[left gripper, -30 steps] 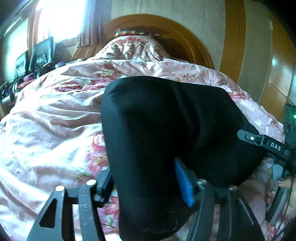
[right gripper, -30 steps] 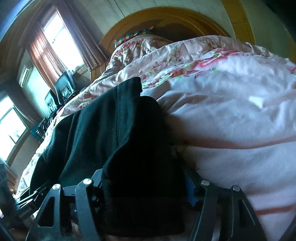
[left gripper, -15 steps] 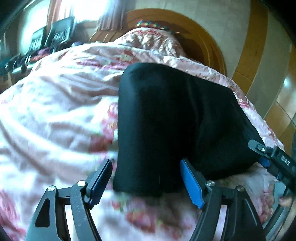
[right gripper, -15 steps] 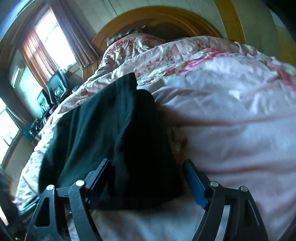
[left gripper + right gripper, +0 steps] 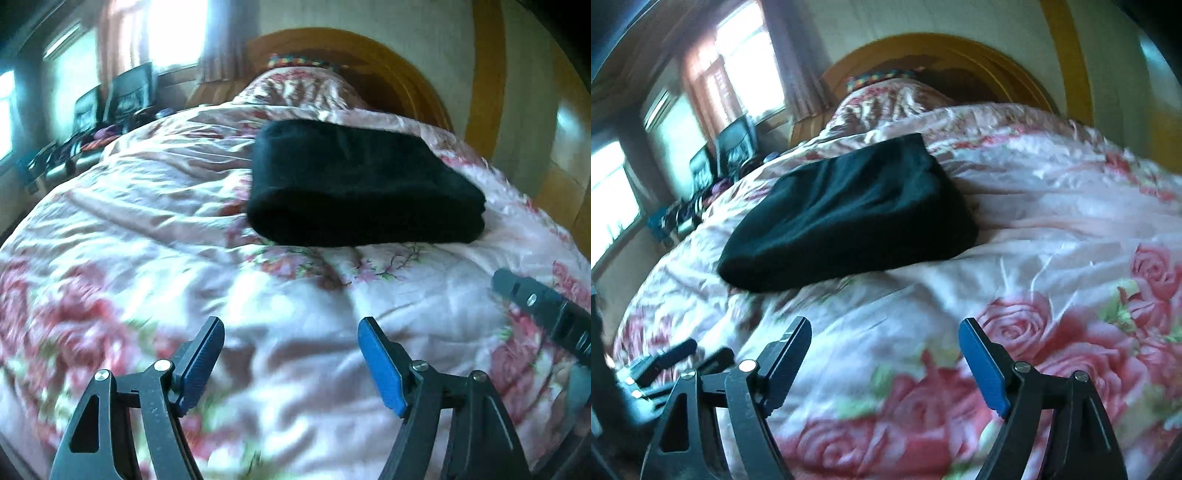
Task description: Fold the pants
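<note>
Pants [image 5: 354, 188], one black pair folded into a thick bundle, lie mid-bed on a pink rose-print quilt [image 5: 147, 236], toward the arched wooden headboard [image 5: 399, 74]. Left tongs [image 5: 290, 347] stand apart, empty; right tongs [image 5: 884, 345] are opening, nothing between them. Two dark chairs [image 5: 724, 155] stand beside the windows.

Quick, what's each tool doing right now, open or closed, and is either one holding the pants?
Left tool: open, holding nothing; the pants lie folded on the bed ahead.
Right tool: opening, nothing between its fingers.
</note>
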Demonstrator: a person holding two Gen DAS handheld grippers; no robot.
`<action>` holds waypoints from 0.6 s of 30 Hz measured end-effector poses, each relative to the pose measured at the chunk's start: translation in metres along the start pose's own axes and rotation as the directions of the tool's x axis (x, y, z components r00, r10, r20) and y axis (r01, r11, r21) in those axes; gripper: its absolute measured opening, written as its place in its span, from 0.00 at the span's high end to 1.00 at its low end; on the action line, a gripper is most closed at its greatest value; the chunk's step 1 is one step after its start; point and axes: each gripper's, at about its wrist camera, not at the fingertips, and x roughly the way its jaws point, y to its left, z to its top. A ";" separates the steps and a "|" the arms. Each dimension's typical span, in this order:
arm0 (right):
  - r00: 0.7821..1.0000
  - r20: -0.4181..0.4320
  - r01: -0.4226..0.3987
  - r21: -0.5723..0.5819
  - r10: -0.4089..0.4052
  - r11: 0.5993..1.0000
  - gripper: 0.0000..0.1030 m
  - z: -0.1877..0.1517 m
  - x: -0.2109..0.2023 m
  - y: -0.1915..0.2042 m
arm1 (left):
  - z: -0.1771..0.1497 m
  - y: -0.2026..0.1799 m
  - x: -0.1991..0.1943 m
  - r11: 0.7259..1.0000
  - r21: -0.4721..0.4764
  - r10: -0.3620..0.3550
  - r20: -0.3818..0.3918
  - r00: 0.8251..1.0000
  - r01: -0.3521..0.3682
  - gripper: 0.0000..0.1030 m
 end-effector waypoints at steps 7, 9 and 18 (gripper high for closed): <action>0.998 0.045 0.039 -0.066 -0.036 0.997 0.03 -0.006 -0.026 0.021 | -0.004 0.007 -0.045 0.998 -0.044 0.041 0.099 0.994 -0.037 0.26; 0.996 0.061 0.062 -0.079 -0.057 0.995 0.00 -0.007 -0.032 0.024 | -0.005 0.006 -0.055 0.998 -0.047 0.037 0.123 0.992 -0.032 0.26; 0.993 0.073 0.099 -0.028 -0.097 0.995 0.00 -0.007 -0.038 0.016 | -0.004 -0.001 -0.061 0.999 0.000 0.039 0.136 0.990 -0.039 0.26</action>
